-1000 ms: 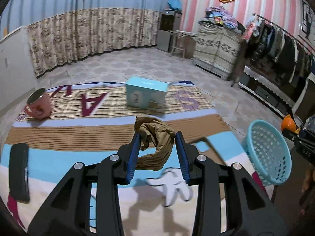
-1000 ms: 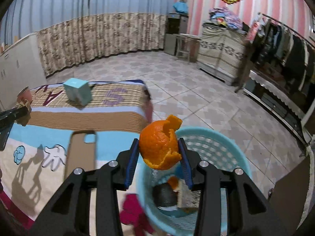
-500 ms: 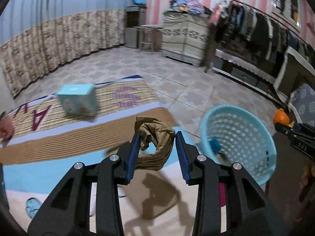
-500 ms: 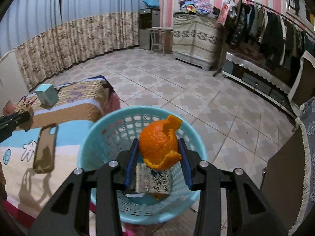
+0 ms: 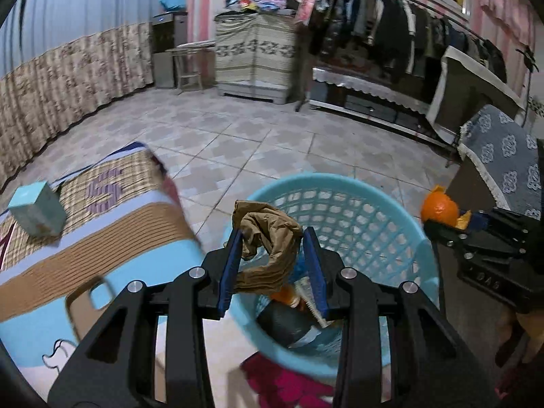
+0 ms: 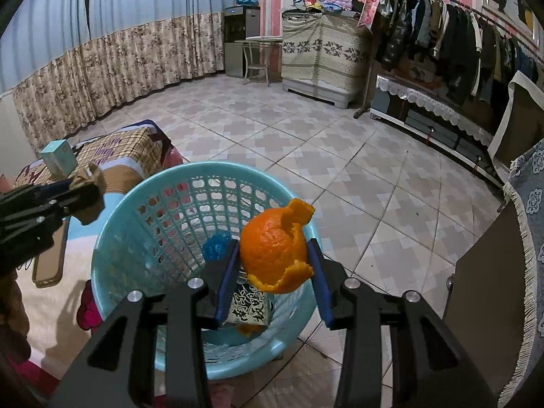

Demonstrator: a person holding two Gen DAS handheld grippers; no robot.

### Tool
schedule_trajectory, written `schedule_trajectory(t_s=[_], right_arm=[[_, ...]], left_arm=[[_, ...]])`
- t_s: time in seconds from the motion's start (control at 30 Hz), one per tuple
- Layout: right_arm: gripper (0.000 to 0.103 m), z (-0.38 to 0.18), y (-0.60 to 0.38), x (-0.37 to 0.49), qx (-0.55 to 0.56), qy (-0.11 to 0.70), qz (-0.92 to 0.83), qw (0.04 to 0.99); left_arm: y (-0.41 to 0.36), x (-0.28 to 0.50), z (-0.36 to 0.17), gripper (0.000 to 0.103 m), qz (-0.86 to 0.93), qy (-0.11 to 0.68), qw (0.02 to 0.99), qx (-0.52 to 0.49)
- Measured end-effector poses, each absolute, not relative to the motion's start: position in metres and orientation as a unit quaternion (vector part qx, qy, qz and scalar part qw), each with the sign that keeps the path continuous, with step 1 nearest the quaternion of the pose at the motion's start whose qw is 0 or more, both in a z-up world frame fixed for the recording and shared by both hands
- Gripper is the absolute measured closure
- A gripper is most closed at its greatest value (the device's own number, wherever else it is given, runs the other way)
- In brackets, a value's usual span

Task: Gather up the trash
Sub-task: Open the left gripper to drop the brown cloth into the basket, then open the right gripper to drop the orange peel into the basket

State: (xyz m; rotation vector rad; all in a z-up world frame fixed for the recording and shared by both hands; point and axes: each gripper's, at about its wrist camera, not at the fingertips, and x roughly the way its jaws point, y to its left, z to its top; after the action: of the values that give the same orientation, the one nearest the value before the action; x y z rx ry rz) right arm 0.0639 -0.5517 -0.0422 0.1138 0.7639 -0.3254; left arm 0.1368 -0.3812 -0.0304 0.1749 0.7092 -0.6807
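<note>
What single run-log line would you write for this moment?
left gripper: shut on crumpled brown paper | right gripper: shut on orange peel | both over blue basket | nothing released yet

Left claw (image 5: 272,265) and right claw (image 6: 275,272) side by side, both level, each clamped on its load.

We have swung our left gripper (image 5: 272,248), clamped on the crumpled brown paper wad (image 5: 268,244), off the striped cartoon-print blanket (image 5: 102,238) until it hangs over the round light-blue plastic mesh basket (image 5: 357,210), which a second ago sat far off to the right edge of that view. Our right gripper (image 6: 275,258), pinching the curled orange peel (image 6: 277,248), has shifted from above the basket's near rim to over its opening (image 6: 176,204). The left gripper now shows closer to the basket in the right wrist view (image 6: 68,197).
</note>
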Motion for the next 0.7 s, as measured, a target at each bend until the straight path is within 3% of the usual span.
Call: schedule_trajectory(t_s=[0.07,0.13,0.2,0.43,0.7], right_arm=[[0.063,-0.043,-0.552,0.063,0.058,0.37,-0.159,0.914],[0.063,-0.043,-0.552,0.063,0.059,0.369,-0.158,0.914],[0.063,-0.043,-0.552,0.064,0.059,0.369,-0.157,0.914],[0.063,-0.046,-0.545,0.067,0.061,0.368,-0.152,0.915],[0.063,-0.053,-0.527,0.082,0.064,0.369,-0.142,0.916]], left_arm=[[-0.391,0.135,-0.03,0.064,-0.338,0.339,0.873,0.086],[-0.395,0.134,-0.029,0.047,-0.345,0.339,0.871,0.087],[-0.394,0.133,-0.027,0.038,-0.337,0.331,0.877,0.09],[-0.364,0.138,-0.016,0.014,-0.292,0.313,0.9,0.084],[-0.321,0.144,-0.011,0.006,-0.246,0.306,0.917,0.068]])
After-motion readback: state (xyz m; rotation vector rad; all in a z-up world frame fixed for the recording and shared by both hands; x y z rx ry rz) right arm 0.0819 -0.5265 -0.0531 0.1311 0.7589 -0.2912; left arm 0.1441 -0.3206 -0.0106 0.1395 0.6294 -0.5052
